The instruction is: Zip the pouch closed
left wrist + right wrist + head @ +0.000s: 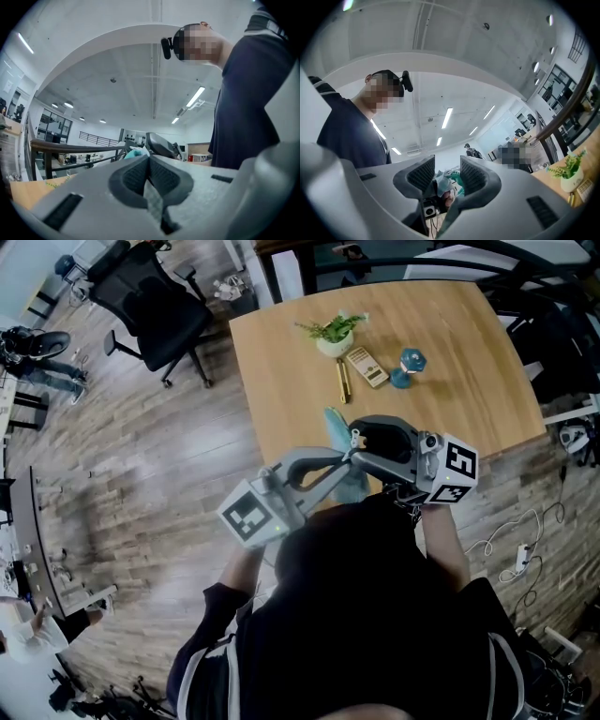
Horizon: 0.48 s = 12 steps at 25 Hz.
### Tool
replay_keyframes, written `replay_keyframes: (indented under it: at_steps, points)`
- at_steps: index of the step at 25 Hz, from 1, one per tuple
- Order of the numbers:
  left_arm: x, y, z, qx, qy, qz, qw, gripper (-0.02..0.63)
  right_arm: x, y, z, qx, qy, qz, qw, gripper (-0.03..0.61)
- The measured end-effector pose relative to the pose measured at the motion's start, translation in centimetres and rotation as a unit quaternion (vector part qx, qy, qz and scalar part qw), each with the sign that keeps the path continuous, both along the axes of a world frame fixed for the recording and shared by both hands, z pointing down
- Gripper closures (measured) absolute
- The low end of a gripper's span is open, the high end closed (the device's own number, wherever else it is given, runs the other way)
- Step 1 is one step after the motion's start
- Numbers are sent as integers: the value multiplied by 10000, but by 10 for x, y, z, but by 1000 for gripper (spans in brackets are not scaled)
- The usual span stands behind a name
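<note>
A pale wooden desk (281, 381) stands in front of me on a plank floor (141, 484). Close to the far edge, left of its middle, sits a small green plant in a white pot (334, 338). Just right of the pot a tan, patterned box (367, 367) lies at a slant. A brass-coloured stick (343, 381) lies beside the box's left side, running from the pot towards the near edge. Right of the box, near the middle of the desk, rests a small blue item (410, 364) whose kind I cannot make out. The right half of the wood, out to the right edge, is bare.
</note>
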<state>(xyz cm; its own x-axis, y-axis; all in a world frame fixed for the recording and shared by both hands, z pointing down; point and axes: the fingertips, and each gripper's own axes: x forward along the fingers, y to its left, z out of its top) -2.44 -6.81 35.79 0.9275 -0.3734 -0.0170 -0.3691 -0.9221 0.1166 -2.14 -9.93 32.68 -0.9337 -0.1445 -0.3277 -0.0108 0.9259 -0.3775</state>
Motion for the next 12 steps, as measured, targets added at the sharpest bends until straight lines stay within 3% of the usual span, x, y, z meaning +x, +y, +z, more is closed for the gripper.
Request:
replay_keyframes:
  at_steps: [2,4,12]
  points:
    - [1,2,1,20,-41,13,10000,614,4,-1,-1,-18,-56,78,10000,432]
    - [1,4,2,-15,-54,-14,10000,614,10,-1,-4,-19,-133,131,9998,513]
    - [3,3,-6,46,-3,-22,10000,614,10,2,-9,275,2,402,9988,561]
